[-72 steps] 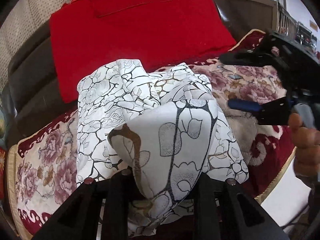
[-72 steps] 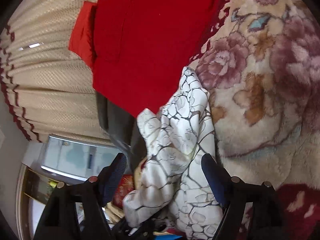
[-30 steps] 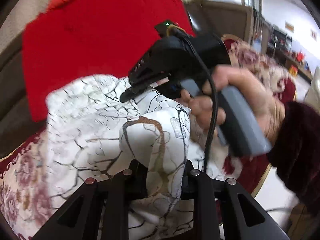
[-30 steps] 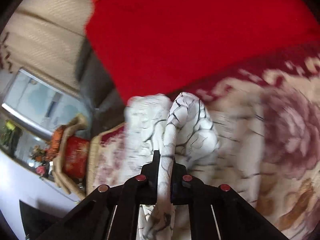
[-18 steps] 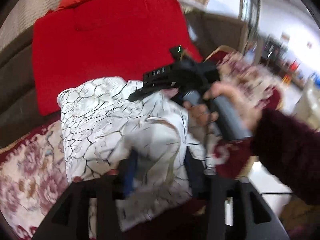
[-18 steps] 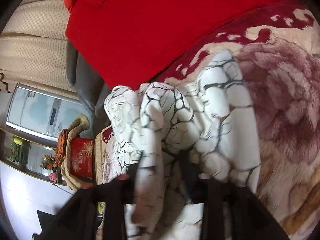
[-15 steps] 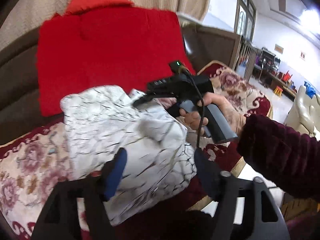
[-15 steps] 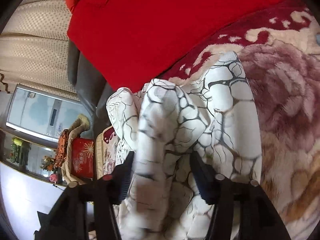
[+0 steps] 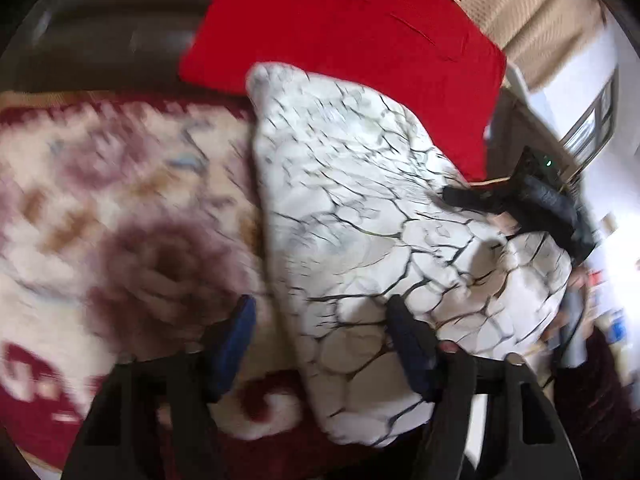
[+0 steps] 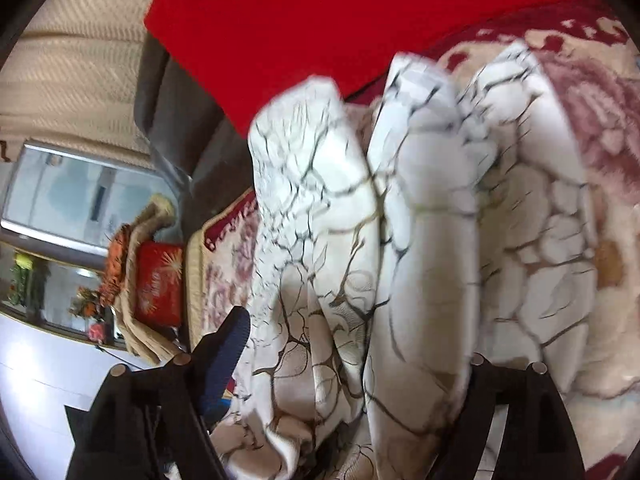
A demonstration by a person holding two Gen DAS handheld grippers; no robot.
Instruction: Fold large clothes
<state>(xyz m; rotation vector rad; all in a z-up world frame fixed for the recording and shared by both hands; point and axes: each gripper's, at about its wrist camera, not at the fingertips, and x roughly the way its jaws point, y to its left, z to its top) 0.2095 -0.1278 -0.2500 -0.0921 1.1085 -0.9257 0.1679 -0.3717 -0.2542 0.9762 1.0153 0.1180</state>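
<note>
Cloth point(image 9: 360, 208), white with dark crack-like lines, lies bundled on a flowered blanket point(image 9: 100, 208) that covers a sofa seat. In the left wrist view its long axis runs from the upper left, where a blunt corner reaches the lower edge of a red cushion point(image 9: 352, 28), down toward the lower right. A second rounded lump of it bulges at the far right of that view.

Left gripper point(image 9: 324, 340) stands partly open with nothing clamped; its jaws have just been closing a little. The left blue pad hangs over bare blanket, and the right pad sits in front of the cloth's lower part. Whether that pad touches the fabric cannot be told, since the whole picture is smeared by motion.

Further right, the right gripper point(image 9: 460, 196) shows as a dark shape behind the cloth, with a dark red sleeve point(image 9: 588, 392) cut off by the picture's edge.

In the right wrist view the cloth point(image 10: 420, 240) fills the middle as several tall folds running from bottom to top, the tops reaching the red cushion point(image 10: 320, 12). Right gripper point(image 10: 356, 344) is wide apart, having just been opening; folds lie between the jaws unpinched. Its right pad is hidden behind a fold. At the left, a basket point(image 10: 140, 280) holds a red packet point(image 10: 158, 284); its other contents are too small to make out.
</note>
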